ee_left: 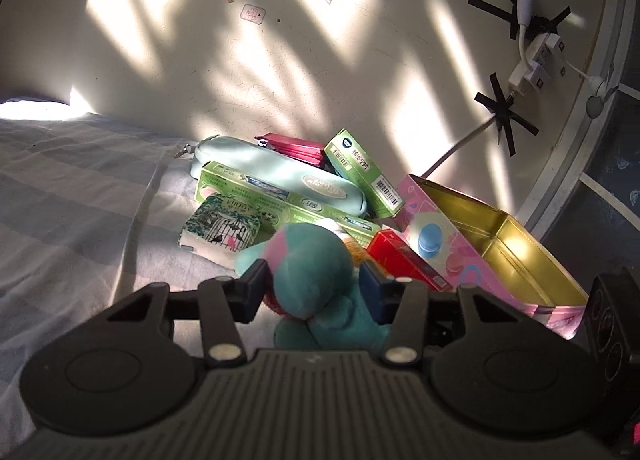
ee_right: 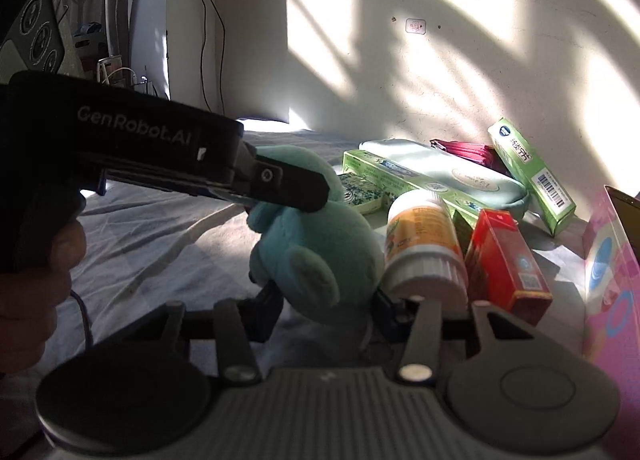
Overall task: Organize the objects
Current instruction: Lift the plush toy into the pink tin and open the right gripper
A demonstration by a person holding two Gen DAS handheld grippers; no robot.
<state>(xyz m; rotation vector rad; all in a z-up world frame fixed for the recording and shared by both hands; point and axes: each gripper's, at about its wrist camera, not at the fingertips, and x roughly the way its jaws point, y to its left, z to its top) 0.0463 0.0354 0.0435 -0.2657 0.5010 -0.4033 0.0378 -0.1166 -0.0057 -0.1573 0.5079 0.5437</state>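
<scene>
I see the pink tin (ee_left: 448, 256) lying open beside the pile, its gold inside bare. The teal plush toy (ee_left: 316, 272) sits on the bed, clamped by my left gripper (ee_left: 312, 292) and right gripper (ee_right: 324, 310).

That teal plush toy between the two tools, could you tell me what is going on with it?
A person is tidying a pile on a bed. Both tools are on the plush toy: the left tool has it between its fingers, and the right tool straddles its lower part. Beside it lie a bottle, a red box, green boxes and a pouch. The open pink tin is still empty.
</scene>
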